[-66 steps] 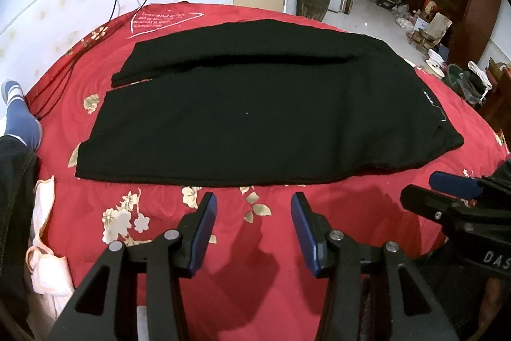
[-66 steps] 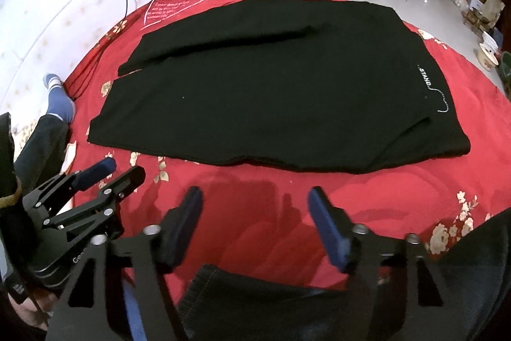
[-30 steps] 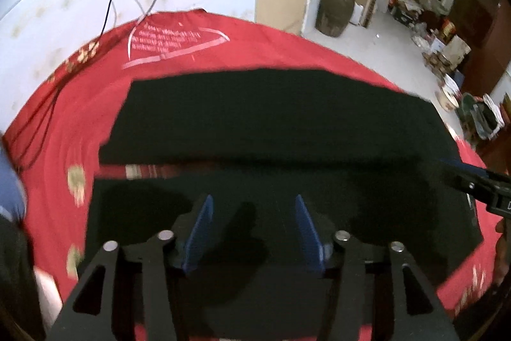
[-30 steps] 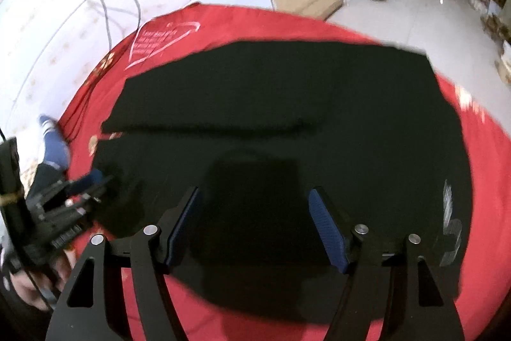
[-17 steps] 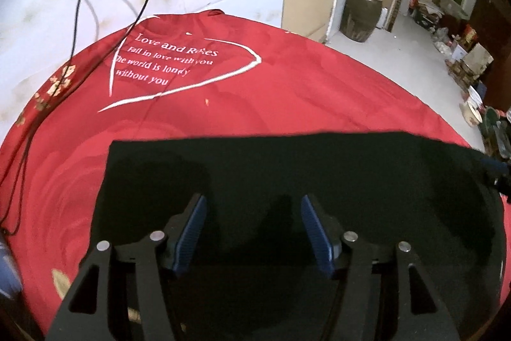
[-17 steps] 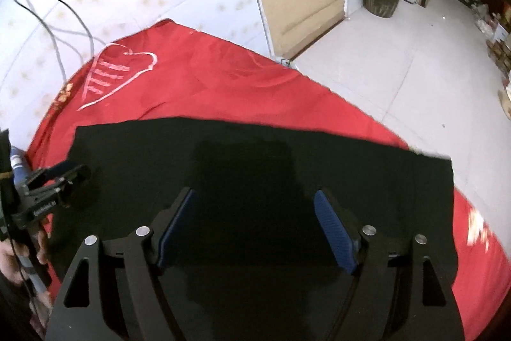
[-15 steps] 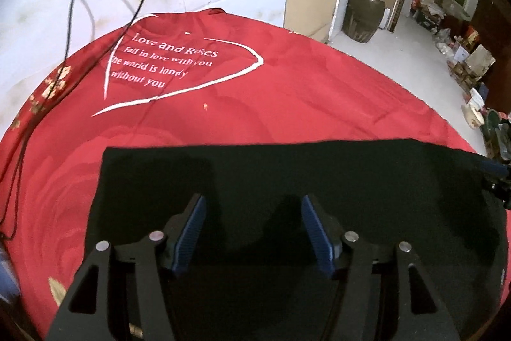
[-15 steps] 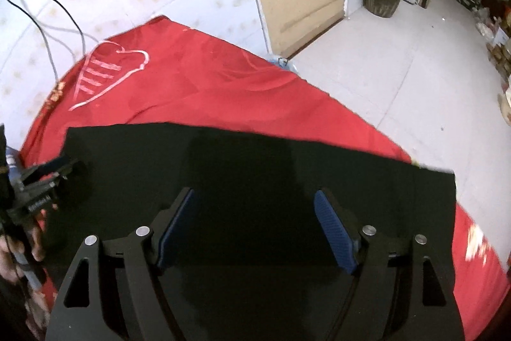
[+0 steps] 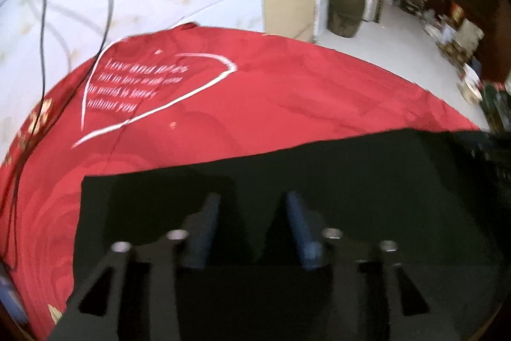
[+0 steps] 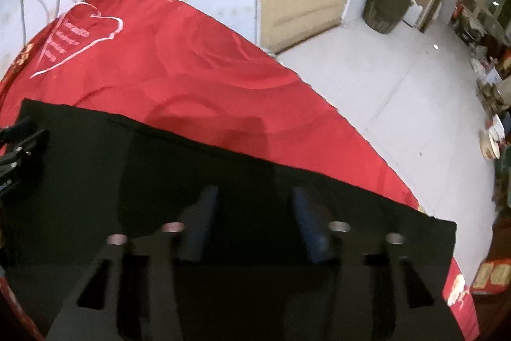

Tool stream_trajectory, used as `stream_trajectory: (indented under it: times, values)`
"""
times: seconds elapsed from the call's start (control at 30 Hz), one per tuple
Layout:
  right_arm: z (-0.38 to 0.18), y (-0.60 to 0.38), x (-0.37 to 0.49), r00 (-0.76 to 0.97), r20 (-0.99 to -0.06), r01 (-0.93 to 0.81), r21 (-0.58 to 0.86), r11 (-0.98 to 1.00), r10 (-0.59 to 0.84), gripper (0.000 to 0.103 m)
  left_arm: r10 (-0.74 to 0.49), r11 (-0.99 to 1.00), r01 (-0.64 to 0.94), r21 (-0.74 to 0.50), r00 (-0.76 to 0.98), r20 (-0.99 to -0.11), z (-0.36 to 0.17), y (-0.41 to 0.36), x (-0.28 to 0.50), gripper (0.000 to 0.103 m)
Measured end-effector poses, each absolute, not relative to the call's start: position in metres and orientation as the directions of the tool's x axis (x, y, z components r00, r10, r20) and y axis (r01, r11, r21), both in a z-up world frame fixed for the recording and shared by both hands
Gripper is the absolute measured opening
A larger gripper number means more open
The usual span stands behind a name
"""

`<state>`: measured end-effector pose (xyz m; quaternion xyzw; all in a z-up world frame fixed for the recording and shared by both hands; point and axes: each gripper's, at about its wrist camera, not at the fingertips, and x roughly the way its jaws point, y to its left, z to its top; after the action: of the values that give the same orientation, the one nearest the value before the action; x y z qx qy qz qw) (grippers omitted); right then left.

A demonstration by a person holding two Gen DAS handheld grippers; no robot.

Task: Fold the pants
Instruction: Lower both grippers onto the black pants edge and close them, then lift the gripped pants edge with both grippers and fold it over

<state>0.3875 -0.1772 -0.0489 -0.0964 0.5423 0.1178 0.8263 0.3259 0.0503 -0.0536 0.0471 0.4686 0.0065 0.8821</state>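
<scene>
Red bedspread (image 9: 287,104) spreads beyond both fingers; black pants (image 9: 367,181) lie flat on it under fingers; left gripper (image 9: 252,213) and right gripper (image 10: 255,210) just narrowing, gap visible, grip on cloth unclear

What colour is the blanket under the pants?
The blanket is red, with a white heart outline and white writing. It shows best in the left wrist view.

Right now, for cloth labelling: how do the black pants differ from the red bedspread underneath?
The pants are plain black; the bedspread is red with a white heart and lettering. The pants cover only the bedspread's near part; the bedspread reaches well past them. Both lie flat.
</scene>
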Motion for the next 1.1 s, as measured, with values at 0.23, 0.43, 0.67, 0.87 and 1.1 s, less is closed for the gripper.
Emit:
stream_trajectory:
  times: [0.23,0.43,0.67,0.87,1.1]
  values:
    - [-0.043,-0.179,0.382,0.418,-0.905,-0.279,-0.051,0.959,0.073,0.002,0.090,0.989,0.048,0.141,0.559,-0.824,-0.049,0.034,0.327,0.002]
    - [0.012,-0.190,0.344,0.505,-0.847,-0.255,0.036,0.966,0.165,0.002,0.032,0.998,0.023,0.059,0.625,-0.780,-0.007,0.047,0.288,0.002]
    - [0.052,-0.208,0.236,0.535,-0.812,-0.170,0.169,0.971,0.235,0.002,-0.037,0.999,0.004,-0.046,0.671,-0.740,0.027,0.045,0.178,0.002]
    - [0.008,-0.220,0.144,0.389,-0.891,0.032,0.268,0.963,0.236,0.003,-0.085,0.994,-0.008,-0.107,0.551,-0.830,-0.013,0.043,0.112,0.003]
    - [-0.010,-0.220,0.109,0.266,-0.920,0.161,0.335,0.928,0.286,0.020,-0.080,0.987,-0.075,-0.142,0.534,-0.842,-0.006,0.066,0.072,0.006]
